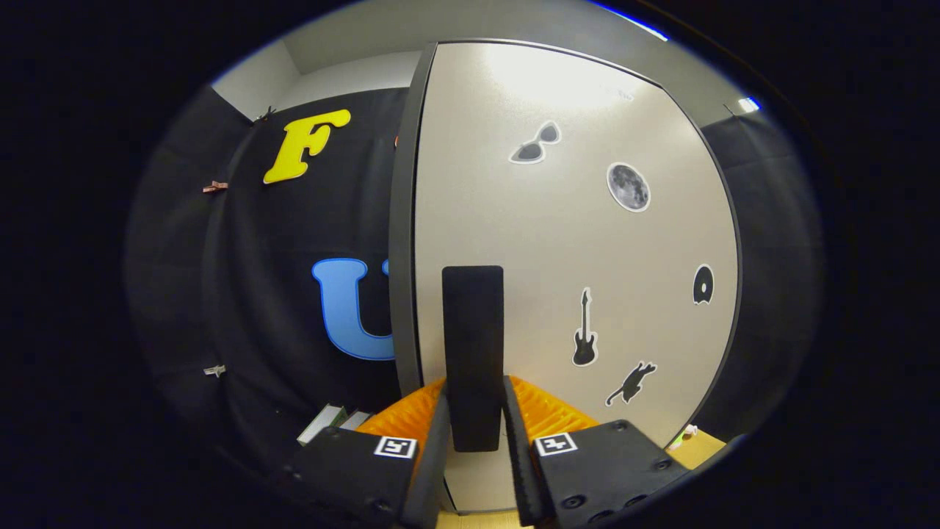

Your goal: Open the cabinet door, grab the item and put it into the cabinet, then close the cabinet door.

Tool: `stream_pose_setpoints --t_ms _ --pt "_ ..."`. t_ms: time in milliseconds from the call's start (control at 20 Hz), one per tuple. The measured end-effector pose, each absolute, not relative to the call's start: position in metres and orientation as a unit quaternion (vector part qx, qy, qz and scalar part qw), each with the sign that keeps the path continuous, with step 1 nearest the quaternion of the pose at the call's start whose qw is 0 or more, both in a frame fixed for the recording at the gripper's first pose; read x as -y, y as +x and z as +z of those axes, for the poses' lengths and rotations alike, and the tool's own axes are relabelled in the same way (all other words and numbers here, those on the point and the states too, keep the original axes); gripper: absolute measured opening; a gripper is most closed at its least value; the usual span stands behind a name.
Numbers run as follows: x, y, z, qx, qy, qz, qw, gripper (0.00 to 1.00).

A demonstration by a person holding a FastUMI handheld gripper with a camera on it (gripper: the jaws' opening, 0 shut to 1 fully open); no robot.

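The camera is riding on the gripper and looking forward along its two fingers. It is sitting very near the cabinet door, facing it almost straight on. The black handle is standing up between the fingers. Past the door's left edge, the camera is seeing the booth's dark wall farther back.

Two books lie low beside the black cloth wall, their pale page edges showing. Small clips pinch the cloth higher up and lower down. A strip of tan worktop shows nearby.
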State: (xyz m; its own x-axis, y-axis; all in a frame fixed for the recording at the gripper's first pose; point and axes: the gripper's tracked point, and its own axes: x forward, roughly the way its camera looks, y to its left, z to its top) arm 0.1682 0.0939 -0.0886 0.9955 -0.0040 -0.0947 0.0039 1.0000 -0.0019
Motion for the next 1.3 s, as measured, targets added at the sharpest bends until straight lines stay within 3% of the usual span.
stream_pose_setpoints --t_ms 100,200,300,350,650,1300 --pt "-0.093 0.169 -0.092 -0.053 -0.014 -0.007 0.998 0.4" --pt "-0.093 0.168 -0.092 -0.055 -0.011 -0.003 0.998 0.3" --pt "-0.092 0.163 -0.092 -0.061 -0.009 -0.001 0.998 0.29" --pt "-0.091 0.163 -0.092 -0.064 -0.016 0.001 0.998 0.17" --pt "-0.084 0.118 -0.087 -0.077 -0.011 0.023 0.997 0.17" --pt "-0.013 0.003 -0.066 -0.073 0.009 -0.023 0.997 0.17"
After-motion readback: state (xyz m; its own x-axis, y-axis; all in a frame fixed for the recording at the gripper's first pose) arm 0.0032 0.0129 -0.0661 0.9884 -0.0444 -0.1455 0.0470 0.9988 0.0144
